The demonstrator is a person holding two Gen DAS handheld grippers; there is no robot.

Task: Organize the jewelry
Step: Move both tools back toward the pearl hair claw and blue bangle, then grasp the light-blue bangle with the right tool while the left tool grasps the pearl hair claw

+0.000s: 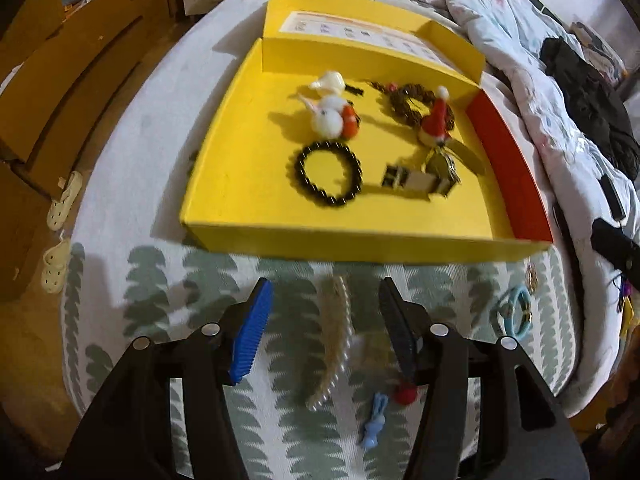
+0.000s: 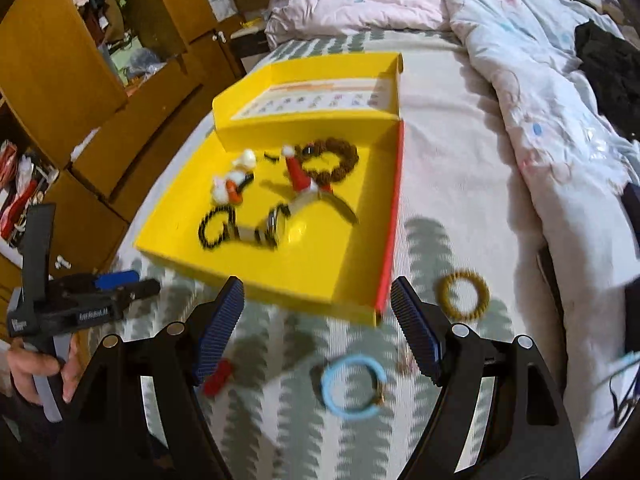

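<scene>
Pearl strand (image 1: pixel 334 344) between parted left tongs (image 1: pixel 326 300) – untouched, right tongs (image 2: pixel 318 300) wide, empty.

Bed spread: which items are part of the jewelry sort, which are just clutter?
Job: yellow box, pearl strand, blue bracelet, gold bracelet, blue clip.
Clutter: quilt, black garment, slippers.

Warm indoor light casts hard shadows inside the yellow box (image 1: pixel 280 208); motion blur throughout, with fisheye bending and dark corners.
</scene>
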